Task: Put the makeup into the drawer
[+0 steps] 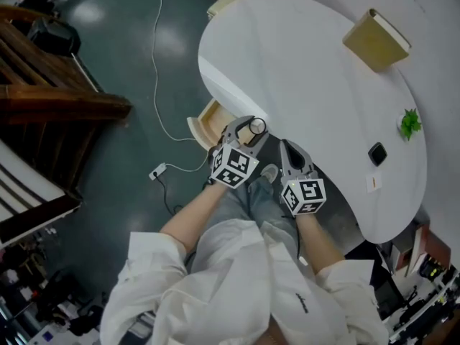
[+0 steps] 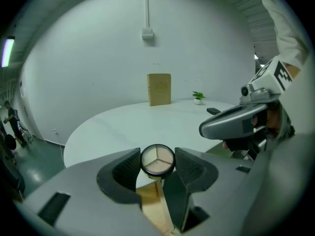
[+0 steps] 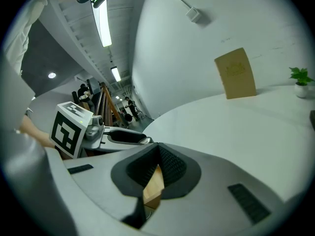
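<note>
A round makeup compact (image 1: 257,127) with pale powder sections sits between the pads of my left gripper (image 1: 248,131), which is shut on it. In the left gripper view the compact (image 2: 157,160) is held upright above the near edge of the white round table (image 2: 147,124). Below it lies the open wooden drawer (image 1: 207,123), also seen under the jaws (image 2: 150,205). My right gripper (image 1: 288,149) hangs just right of the left one, its jaws closed together (image 3: 157,162) with nothing in them, over the drawer's wood (image 3: 153,187).
A tan book (image 1: 376,39) stands at the table's far side. A small green plant (image 1: 410,123) and a flat black object (image 1: 377,153) sit near the right edge. A white cable and power strip (image 1: 158,171) lie on the floor, wooden furniture (image 1: 50,99) at left.
</note>
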Demonstrator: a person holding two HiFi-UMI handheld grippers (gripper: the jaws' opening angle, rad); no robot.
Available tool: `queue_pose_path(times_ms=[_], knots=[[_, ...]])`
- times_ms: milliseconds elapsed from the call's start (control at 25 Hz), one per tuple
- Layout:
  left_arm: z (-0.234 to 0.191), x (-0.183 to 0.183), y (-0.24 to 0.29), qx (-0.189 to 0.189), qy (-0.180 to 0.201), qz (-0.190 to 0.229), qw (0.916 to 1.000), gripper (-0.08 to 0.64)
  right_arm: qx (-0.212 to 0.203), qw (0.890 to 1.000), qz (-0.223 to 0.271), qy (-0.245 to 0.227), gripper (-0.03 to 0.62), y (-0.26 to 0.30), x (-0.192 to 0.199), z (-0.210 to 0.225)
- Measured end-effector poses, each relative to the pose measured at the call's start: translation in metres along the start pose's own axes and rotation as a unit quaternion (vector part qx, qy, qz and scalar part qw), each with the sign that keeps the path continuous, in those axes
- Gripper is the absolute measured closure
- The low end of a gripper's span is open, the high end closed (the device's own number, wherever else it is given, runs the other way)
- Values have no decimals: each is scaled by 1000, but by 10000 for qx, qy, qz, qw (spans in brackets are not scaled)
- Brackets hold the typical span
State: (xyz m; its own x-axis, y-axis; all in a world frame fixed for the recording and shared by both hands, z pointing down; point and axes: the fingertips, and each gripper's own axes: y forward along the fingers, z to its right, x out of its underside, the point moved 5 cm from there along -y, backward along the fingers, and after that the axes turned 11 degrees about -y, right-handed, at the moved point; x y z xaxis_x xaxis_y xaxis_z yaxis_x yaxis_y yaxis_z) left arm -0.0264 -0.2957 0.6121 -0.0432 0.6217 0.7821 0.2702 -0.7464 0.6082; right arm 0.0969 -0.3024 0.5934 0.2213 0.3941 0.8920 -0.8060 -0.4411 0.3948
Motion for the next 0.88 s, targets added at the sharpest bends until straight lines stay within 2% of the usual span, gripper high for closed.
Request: queue_pose_path(times_ms=[200, 440, 680, 880], knots=[[-18, 22, -24, -52, -149, 0, 9999, 328, -129, 9999, -94, -59, 575, 15, 7, -28], [-41, 48, -43, 60, -213, -10, 9998, 328, -192, 9995, -245, -61, 575, 35, 23, -67], [-59, 69, -58, 233, -185, -54, 9995, 328, -98, 9994, -332, 12, 575, 55, 37, -100], [-70, 86, -61, 396, -87, -109, 9991, 328, 16, 9991, -424, 27, 575, 71, 52, -112]])
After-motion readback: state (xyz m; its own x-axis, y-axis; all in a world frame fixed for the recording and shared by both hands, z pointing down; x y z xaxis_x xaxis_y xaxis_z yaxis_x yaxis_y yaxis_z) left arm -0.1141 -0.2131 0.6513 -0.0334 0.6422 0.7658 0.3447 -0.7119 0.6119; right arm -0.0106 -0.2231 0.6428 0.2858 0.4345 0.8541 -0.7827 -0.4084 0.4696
